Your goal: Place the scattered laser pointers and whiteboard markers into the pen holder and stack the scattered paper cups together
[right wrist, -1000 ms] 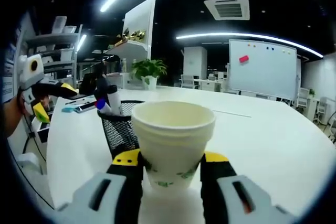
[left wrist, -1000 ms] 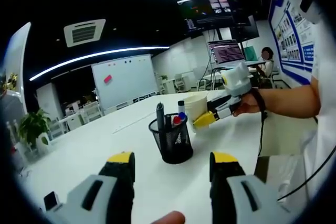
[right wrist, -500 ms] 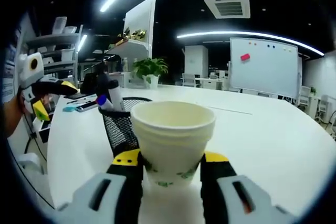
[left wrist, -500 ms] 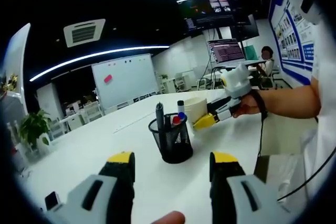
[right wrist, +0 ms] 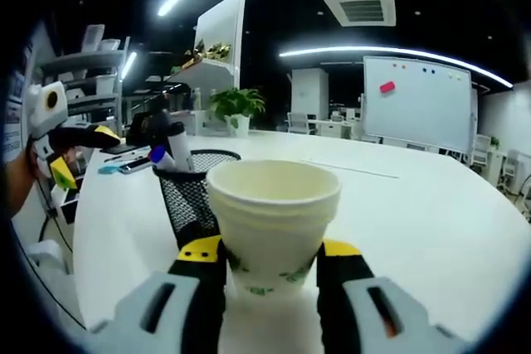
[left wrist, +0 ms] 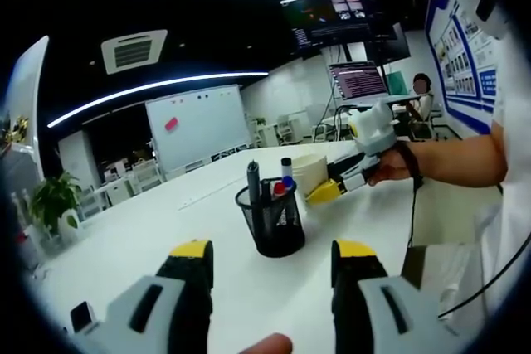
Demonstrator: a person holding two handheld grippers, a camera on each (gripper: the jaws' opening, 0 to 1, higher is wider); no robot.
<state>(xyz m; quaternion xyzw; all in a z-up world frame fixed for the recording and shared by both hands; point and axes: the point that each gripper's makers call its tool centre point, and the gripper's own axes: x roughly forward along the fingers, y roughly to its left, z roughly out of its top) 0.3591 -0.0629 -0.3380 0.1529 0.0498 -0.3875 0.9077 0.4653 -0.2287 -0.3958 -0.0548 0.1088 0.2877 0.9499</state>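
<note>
Gripping paper cup (right wrist: 272,220) in right gripper (right wrist: 270,256) jaws, left gripper (left wrist: 272,254) jaws apart, pen holder (left wrist: 271,218) beyond.

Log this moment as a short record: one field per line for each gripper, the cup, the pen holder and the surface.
left gripper: open, jaws apart, nothing between them
right gripper: shut on the paper cup
paper cup: upright, white, between the right gripper's jaws, beside the pen holder
pen holder: black mesh, upright, markers standing inside
table: white, pen holder stands on it
</note>
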